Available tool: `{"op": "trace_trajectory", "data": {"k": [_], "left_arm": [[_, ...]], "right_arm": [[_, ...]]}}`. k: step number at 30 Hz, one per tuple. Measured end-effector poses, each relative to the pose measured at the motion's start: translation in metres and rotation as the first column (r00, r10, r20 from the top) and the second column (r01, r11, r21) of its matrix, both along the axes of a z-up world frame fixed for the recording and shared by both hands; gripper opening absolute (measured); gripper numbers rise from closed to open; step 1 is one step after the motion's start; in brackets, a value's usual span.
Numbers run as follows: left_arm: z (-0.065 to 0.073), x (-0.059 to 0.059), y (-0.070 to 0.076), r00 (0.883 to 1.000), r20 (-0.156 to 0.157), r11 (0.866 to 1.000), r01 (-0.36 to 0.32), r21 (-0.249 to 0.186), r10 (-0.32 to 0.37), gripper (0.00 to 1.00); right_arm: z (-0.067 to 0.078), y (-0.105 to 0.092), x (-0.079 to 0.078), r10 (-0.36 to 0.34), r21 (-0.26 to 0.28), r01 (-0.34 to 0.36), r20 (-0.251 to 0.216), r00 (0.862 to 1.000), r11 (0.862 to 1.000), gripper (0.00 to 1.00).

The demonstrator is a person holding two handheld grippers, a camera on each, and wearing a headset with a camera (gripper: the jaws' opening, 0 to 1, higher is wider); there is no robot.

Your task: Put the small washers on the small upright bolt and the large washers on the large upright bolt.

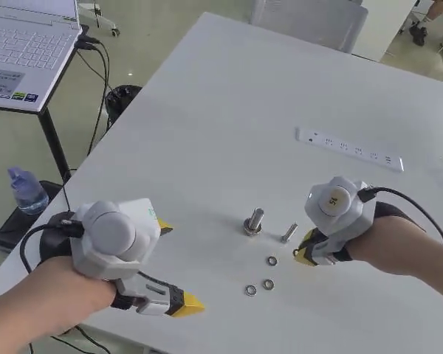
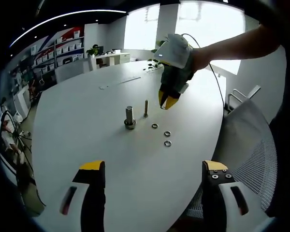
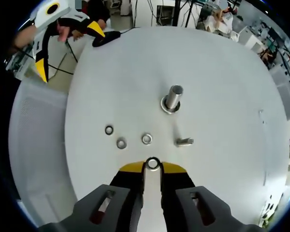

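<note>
Right claw [image 3: 152, 169] is clamped on 1 washer [image 3: 153, 163], seemingly small, at the tabletop [image 3: 222, 72] — the pick-up step. Next: lift, centre its hole over the small upright bolt [image 3: 184, 141], release. 3 washers [image 3: 121, 143] lie loose nearby; left claw [image 2: 153, 166] gapes wide.

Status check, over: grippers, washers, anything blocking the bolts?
Left gripper open, holding nothing. Right gripper shut on washer, near small bolt. Three loose washers on table. Large bolt unobstructed.

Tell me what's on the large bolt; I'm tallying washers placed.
A metal ring, likely one large washer, circles the foot of the large bolt; the shaft above is bare. Anything beneath the ring is covered.
</note>
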State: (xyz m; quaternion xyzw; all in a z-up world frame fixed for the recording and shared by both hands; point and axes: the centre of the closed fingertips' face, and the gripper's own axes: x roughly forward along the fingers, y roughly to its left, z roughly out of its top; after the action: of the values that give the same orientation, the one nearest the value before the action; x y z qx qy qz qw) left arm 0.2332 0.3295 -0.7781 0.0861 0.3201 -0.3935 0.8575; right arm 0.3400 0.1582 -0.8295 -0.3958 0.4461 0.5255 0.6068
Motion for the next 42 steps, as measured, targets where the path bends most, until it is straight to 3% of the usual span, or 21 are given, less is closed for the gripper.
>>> {"op": "trace_trajectory", "data": {"k": [9,19,27,35,42], "left_arm": [[0.000,0.002,0.008,1.000,-0.005,1.000,-0.028,0.001,0.028,0.83],[-0.005,-0.005,0.006,1.000,-0.012,1.000,-0.006,0.026,0.006,0.86],[-0.007,-0.006,0.005,1.000,-0.017,1.000,-0.005,0.017,0.005,0.86],[-0.007,-0.002,0.007,1.000,-0.014,1.000,-0.011,0.014,0.011,0.87],[-0.009,-0.001,0.006,1.000,-0.023,1.000,-0.010,0.008,0.010,0.90]], "right_arm": [[0.004,-0.016,0.010,-0.033,0.000,0.033,0.022,0.999,0.999,0.12],[0.014,-0.004,0.026,-0.023,0.013,0.023,0.038,0.999,1.000,0.12],[0.024,0.005,0.042,-0.011,0.020,0.010,0.055,0.998,1.000,0.12],[0.026,0.014,0.049,0.003,0.017,-0.004,0.056,0.998,1.000,0.12],[0.025,0.023,0.043,0.027,0.000,-0.027,0.053,0.998,1.000,0.12]]}}
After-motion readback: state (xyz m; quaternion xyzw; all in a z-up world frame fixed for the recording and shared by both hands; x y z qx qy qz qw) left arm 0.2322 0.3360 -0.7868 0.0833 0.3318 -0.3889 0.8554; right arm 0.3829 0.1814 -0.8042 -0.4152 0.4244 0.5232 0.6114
